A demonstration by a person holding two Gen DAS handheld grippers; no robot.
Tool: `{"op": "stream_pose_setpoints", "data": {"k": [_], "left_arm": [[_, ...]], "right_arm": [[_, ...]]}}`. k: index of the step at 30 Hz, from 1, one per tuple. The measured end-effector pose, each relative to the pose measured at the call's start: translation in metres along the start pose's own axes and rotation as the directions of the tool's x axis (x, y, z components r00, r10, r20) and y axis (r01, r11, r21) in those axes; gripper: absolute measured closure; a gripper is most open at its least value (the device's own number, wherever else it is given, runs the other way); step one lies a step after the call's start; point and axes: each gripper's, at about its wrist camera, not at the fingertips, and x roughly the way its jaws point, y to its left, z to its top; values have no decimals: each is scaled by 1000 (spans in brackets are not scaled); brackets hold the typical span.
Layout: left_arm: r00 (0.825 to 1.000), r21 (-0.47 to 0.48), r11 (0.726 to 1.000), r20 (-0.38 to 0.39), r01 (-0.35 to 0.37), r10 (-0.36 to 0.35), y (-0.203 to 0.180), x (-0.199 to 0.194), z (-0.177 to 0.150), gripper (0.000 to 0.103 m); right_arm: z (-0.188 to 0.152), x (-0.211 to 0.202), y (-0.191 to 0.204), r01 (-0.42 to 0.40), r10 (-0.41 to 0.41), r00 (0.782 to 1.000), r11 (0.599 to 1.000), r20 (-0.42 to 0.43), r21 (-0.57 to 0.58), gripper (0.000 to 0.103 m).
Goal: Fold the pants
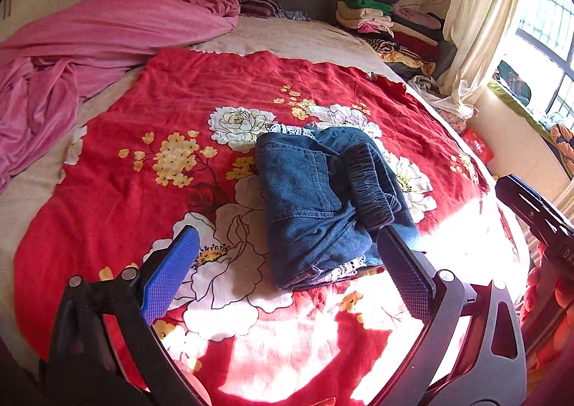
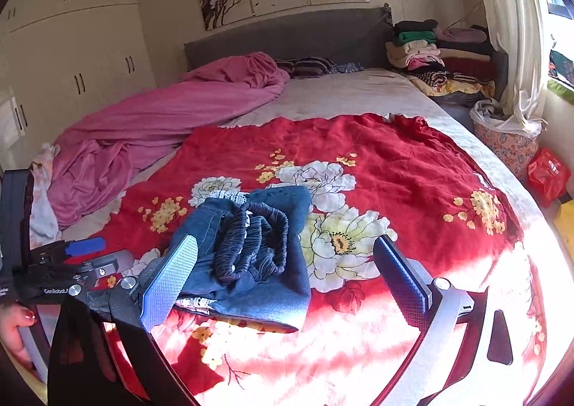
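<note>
The folded denim pants [image 1: 323, 205] lie on the red floral bedspread [image 1: 161, 90]. Both claws, left [image 1: 287, 273] and right [image 2: 287, 277], gape wide, holding nothing. A clothes pile [image 1: 391, 26] sits at two o'clock.

Both wrist views low and close over the bed [image 1: 294, 40] — facing its headboard [image 2: 287, 33] — right one further right.

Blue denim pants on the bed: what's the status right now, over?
Left gripper open, right gripper open, both empty. Blue denim pants folded into a bundle on the red floral bedspread, dark elastic waistband on top. Nothing blocking.
</note>
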Motion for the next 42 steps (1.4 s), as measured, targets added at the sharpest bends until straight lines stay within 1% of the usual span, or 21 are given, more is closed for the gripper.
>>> {"op": "stream_pose_setpoints", "data": {"k": [7,11,16,20,23,31,36,38,42], "left_arm": [[1000,16,1000,17,-9,9,-3,-16,-18,10],[1000,15,1000,16,-8,8,-2,-22,-31,10],[999,4,1000,34,-7,7,1,-30,-44,10],[999,4,1000,37,-9,9,2,-35,-55,10],[999,4,1000,39,-15,14,4,-37,-64,10],[999,-12,1000,35,-14,14,11,-37,-89,10],[999,12,1000,46,-25,24,9,-33,-105,10],[999,10,1000,41,-13,13,9,-31,-110,10],[1000,14,1000,24,-13,12,9,-25,-116,10]], "right_arm": [[-12,-18,1,-1,1,1000,1000,17,11,5],[-22,-28,6,1,-1,1000,1000,22,-1,5],[-38,-36,13,-3,4,1000,1000,11,-17,5],[-52,-39,19,6,-6,1000,999,0,-44,5],[-63,-40,20,5,-6,1000,999,-10,-42,5],[-98,-40,17,61,-61,998,998,-7,20,5],[-115,-36,15,80,-79,996,996,-28,28,5],[-120,-34,14,88,-87,995,996,-40,25,5],[-128,-32,16,104,-104,993,995,-50,-7,5]]}}
